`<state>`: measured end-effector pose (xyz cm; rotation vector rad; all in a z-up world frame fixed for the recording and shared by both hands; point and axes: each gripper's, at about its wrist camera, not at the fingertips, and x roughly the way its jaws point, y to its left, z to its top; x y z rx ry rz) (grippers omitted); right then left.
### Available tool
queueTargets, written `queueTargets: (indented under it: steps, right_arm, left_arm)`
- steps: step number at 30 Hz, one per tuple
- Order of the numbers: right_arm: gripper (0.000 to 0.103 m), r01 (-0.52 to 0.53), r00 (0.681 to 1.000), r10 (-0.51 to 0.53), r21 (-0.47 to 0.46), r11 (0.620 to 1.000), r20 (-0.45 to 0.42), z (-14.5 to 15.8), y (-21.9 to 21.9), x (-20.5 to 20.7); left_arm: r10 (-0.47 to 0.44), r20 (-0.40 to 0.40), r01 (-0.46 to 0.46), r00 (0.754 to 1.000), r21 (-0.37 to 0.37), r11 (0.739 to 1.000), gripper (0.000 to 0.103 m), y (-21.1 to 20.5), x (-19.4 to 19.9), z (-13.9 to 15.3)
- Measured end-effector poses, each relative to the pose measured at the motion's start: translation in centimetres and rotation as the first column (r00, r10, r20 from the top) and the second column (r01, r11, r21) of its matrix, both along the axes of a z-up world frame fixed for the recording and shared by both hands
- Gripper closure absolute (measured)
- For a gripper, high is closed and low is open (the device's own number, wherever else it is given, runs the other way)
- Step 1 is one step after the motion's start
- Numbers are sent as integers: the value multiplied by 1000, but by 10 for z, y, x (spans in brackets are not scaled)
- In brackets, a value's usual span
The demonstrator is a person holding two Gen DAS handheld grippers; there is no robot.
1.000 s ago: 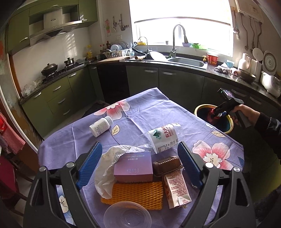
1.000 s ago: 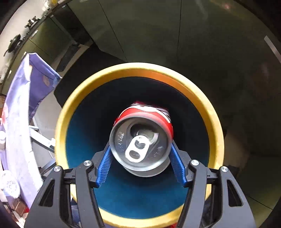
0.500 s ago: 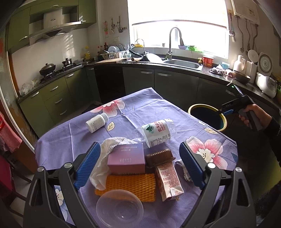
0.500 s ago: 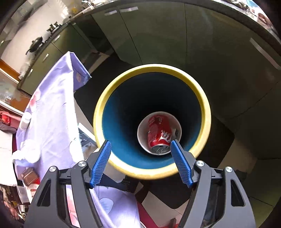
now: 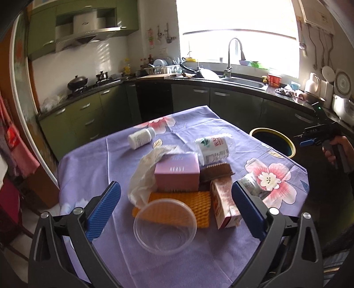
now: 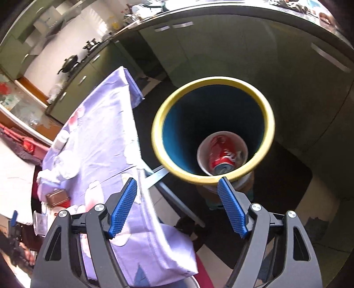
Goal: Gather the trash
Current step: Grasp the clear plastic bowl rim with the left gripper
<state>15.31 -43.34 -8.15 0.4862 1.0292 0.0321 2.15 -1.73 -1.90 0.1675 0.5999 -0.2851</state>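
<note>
**Can in the bin, both grippers empty**

My right gripper (image 6: 178, 207) hangs above the yellow-rimmed bin (image 6: 268, 117), jaws opening, nothing between them; the red can (image 6: 222, 156) lies at the bin's bottom. My left gripper (image 5: 176, 208) is also opening, empty, over the trash pile; clear bowl (image 5: 164, 226) at 6 o'clock, pink box (image 5: 177, 175) at 12.

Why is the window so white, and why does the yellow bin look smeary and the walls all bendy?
Left wrist view: daylight overexposes the window, so nothing outside shows; the fisheye lens bends the cabinets. Right wrist view: the bin's yellow rim is blurred by motion, yet the red can at the bottom stays readable; the counter edge curves from the same lens.
</note>
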Motion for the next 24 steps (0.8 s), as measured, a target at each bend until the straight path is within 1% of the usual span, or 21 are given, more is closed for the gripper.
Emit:
queueTargets:
  steps: [3, 6, 8, 10, 11, 13, 15, 16, 18, 24]
  right_arm:
    - [28, -31, 999, 30, 17, 999, 10, 3, 10, -3]
    - [27, -49, 999, 49, 18, 999, 15, 5, 17, -2]
    - [27, -64, 998, 63, 32, 997, 20, 6, 22, -5]
    - [27, -78, 997, 77, 43, 996, 23, 8, 27, -3]
    - [27, -83, 996, 82, 47, 995, 24, 9, 29, -3]
    - [27, -97, 995, 96, 56, 994, 26, 10, 34, -2]
    - [27, -107, 994, 105, 59, 993, 30, 10, 34, -2]
    - [27, -112, 993, 111, 59, 992, 29, 10, 36, 0]
    - [27, -115, 993, 114, 63, 991, 27, 9, 37, 2]
    - [27, -137, 991, 136, 68, 988, 20, 5, 41, 8]
  left_arm:
    - [5, -16, -5, 1000, 5, 1000, 7, 5, -4, -14]
    - [13, -70, -12, 997, 3, 1000, 7, 8, -4, -34]
    - [32, -108, -33, 994, -11, 999, 7, 13, -1, -47]
    - [53, -148, -59, 988, -40, 997, 7, 20, 6, -58]
    - [62, -158, -71, 985, -49, 996, 7, 23, 7, -63]
    - [93, -188, -107, 978, -62, 992, 11, 28, 13, -71]
    - [106, -216, -125, 971, -78, 989, 20, 31, 18, -79]
    - [106, -222, -127, 969, -81, 989, 21, 32, 19, -81]
    - [105, -220, -126, 970, -83, 989, 29, 31, 19, -84]
    - [111, -187, -127, 976, -78, 989, 30, 25, 19, -81]
